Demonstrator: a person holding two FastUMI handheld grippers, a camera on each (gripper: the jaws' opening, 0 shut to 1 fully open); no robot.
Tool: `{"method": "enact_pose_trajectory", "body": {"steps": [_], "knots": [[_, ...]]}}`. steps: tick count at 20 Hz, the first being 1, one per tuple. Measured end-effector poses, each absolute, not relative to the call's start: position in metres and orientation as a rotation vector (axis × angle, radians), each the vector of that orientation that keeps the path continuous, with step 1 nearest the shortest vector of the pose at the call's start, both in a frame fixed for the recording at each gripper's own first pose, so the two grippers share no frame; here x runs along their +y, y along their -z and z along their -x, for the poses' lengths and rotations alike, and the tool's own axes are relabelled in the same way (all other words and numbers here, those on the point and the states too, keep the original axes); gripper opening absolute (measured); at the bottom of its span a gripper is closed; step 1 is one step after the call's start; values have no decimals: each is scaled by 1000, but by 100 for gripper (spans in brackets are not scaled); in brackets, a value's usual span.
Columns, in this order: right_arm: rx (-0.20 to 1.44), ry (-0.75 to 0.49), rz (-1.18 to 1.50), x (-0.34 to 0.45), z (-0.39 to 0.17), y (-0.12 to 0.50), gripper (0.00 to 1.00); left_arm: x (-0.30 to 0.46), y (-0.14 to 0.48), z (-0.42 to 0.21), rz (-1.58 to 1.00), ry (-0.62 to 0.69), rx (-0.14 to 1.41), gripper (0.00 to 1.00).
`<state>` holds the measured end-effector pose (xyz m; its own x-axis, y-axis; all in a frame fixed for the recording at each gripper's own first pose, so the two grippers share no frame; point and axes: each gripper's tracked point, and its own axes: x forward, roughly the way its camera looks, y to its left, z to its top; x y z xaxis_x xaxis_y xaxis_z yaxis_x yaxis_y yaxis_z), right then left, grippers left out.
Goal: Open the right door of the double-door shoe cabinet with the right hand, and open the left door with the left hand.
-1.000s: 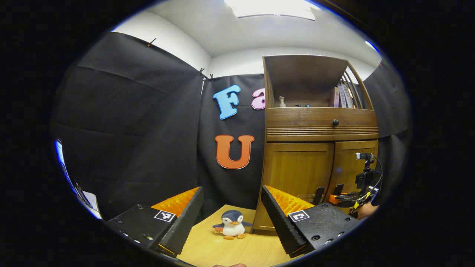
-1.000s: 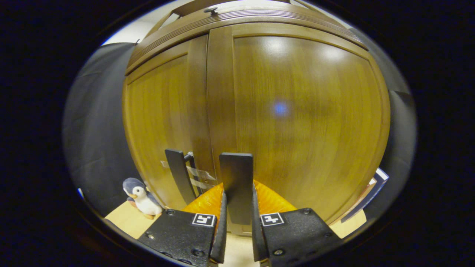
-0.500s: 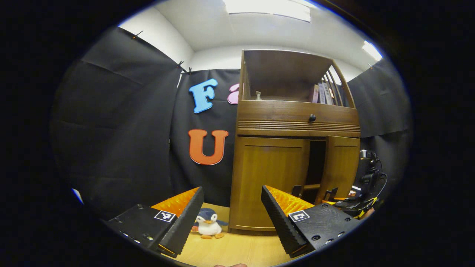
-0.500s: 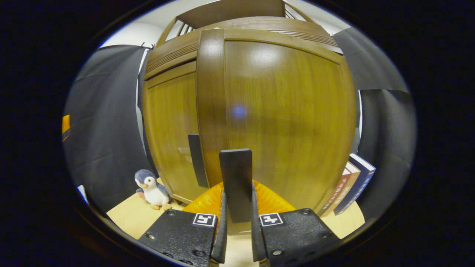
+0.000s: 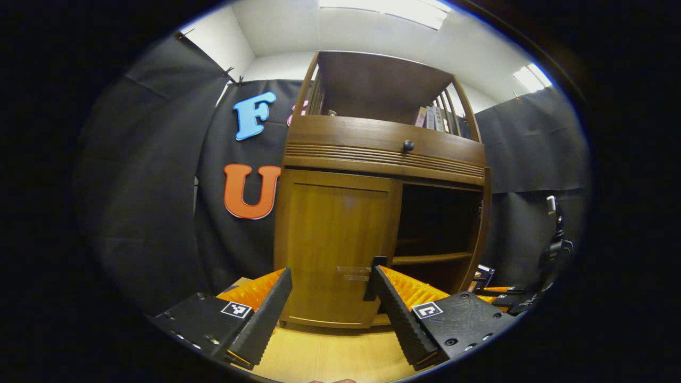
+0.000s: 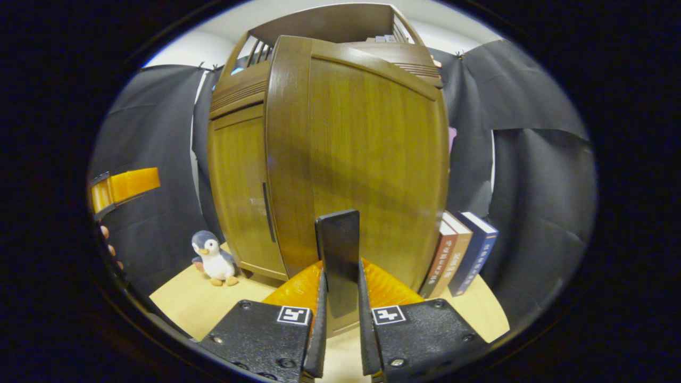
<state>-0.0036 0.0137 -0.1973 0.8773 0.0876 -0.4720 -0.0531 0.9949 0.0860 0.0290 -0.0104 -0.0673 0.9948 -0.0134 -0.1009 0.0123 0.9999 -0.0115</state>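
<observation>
Both fingers of the right gripper [image 6: 339,340] clamp the right door handle [image 6: 338,255]; right door [image 6: 367,159] stands swung wide. Left gripper [image 5: 331,303] hovers with jaws spread, empty, facing the closed left door [image 5: 335,239] and its handle [image 5: 372,276]. Shoe cabinet [image 5: 383,154] sits on the table [image 5: 324,356].
</observation>
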Motion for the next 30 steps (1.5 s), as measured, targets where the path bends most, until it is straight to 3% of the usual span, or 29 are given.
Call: {"method": "enact_pose_trajectory", "body": {"steps": [16,23,25,26,27,29,30], "knots": [[512,250,-87,-111,71,188,18,-73,150,-105,8,104,272,94],[515,311,-98,-142,82,185,18,-88,178,-150,-64,126,315,93],[511,333,-92,-147,85,185,6,-87,184,-162,-85,116,311,93],[513,347,-91,-151,87,186,6,-87,184,-168,-88,110,302,93],[515,361,-95,-157,89,186,15,-88,186,-176,-90,106,302,93],[524,389,-112,-169,93,188,15,-84,189,-185,-97,90,299,79],[527,394,-124,-174,94,189,15,-83,189,-188,-101,82,293,82]]}}
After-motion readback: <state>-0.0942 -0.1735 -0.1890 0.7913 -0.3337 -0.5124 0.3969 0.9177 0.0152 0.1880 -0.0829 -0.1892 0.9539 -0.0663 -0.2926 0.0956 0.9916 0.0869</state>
